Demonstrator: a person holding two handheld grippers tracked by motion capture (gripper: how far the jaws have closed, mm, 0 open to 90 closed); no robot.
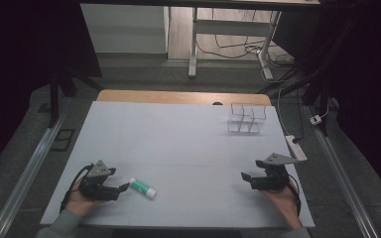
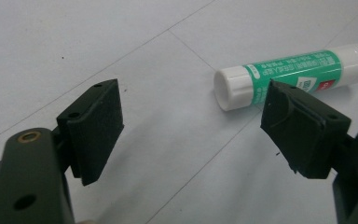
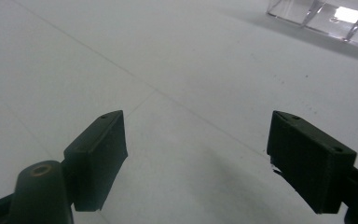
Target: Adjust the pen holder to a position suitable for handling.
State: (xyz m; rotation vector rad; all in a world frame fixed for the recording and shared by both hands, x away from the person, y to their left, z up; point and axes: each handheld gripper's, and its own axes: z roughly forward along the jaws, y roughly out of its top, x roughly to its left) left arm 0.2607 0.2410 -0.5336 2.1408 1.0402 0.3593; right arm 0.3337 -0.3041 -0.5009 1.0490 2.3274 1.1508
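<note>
Two spread jaws of the left gripper [image 1: 125, 187] sit just off the glue stick [image 1: 143, 188], which lies near the table's [image 1: 178, 144] front edge. Being round, it could roll away if one jaw nudges it first. Right gripper [image 1: 245, 178] idles agape, holding nothing

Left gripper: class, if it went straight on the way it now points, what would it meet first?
Probably the glue stick: the left gripper is open, the stick lying just ahead, nearer one jaw than the gap's middle.
</note>
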